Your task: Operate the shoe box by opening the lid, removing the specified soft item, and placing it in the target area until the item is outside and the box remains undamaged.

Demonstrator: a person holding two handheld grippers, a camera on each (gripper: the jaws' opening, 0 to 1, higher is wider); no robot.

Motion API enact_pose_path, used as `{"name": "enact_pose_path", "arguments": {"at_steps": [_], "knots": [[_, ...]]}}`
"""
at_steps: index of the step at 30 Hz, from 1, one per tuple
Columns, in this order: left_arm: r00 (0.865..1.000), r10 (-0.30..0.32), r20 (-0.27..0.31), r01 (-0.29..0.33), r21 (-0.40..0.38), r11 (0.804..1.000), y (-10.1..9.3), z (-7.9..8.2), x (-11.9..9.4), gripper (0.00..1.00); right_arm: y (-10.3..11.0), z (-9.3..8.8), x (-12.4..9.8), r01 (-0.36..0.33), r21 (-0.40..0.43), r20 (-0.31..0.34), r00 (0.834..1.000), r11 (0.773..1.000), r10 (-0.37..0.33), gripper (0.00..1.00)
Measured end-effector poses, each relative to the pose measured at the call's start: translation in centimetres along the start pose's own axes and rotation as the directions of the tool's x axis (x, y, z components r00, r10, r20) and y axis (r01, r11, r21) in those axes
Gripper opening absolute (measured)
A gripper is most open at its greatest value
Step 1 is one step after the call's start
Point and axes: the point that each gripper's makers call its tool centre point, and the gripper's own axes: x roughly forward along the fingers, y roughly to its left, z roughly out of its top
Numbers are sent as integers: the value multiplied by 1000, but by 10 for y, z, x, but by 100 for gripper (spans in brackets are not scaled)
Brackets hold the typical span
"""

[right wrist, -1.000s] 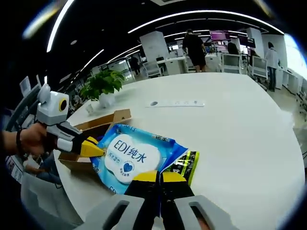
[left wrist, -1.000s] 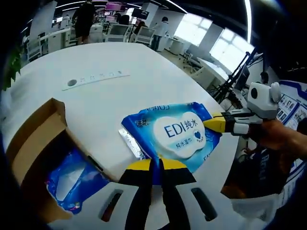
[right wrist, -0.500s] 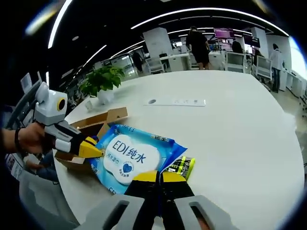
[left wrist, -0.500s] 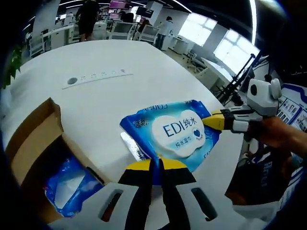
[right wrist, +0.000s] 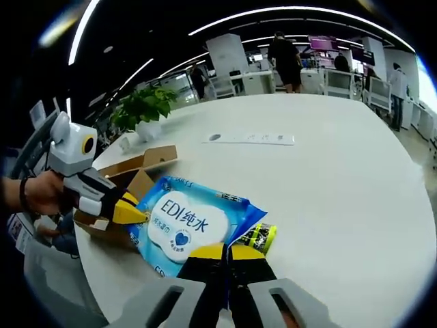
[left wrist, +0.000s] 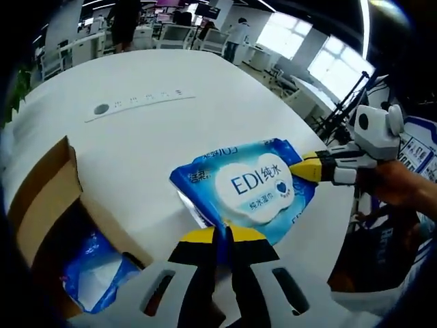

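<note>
Both claws are clamped on the wipes pack (left wrist: 249,191), one at each end. Left claw (left wrist: 220,240) pinches the near edge in the left gripper view, jaws closed tight on the blue wrapper; right claw (right wrist: 228,254) does the same on the opposite edge in the right gripper view. Each claw also shows in the other's view: the right one comes in from the right with its yellow tips on the pack's far corner, held by a hand (left wrist: 403,191); the left one comes in from the left, tips on the pack's edge nearest the box, held by a hand (right wrist: 37,195). Pack is blue with a white label, fully outside the box (left wrist: 41,205), over the white table (left wrist: 150,143) just beside it; can't tell if it touches the table. Box is open, flaps up, with a blue plastic item (left wrist: 95,263) inside. A dark green-yellow packet (right wrist: 257,236) lies by the right claw at the pack's edge. A white strip (right wrist: 249,139) lies farther out on the table, and a potted plant (right wrist: 143,113) stands beyond the box.
</note>
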Motion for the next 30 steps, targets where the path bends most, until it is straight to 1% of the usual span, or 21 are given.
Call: {"name": "enact_pose_path", "arguments": {"at_steps": [3,5,13,19,22,23,30], "knots": [[1000,-4,-10,4,10,1000,0,-1,4,3,-3,-4,2,0,6,-5,1000,1000,0,0],[1000,-5,-19,6,25,1000,2,-4,10,3,-4,-7,3,-1,11,-9,1000,1000,1,0],[998,10,-66,-7,56,998,6,-8,25,4,-12,-15,12,4,13,-34,999,1000,-3,0],[996,29,-87,-23,76,997,6,-11,29,4,-14,-18,16,9,16,-51,999,1000,-9,0],[994,52,-99,-40,117,992,9,-12,30,2,-17,-19,18,18,15,-60,998,1000,-17,0],[993,48,-104,-37,109,993,8,-12,31,2,-17,-20,19,18,16,-64,998,1000,-17,0],[992,51,-113,-36,127,991,9,-14,32,1,-19,-23,21,23,25,-69,997,999,-21,0]]}}
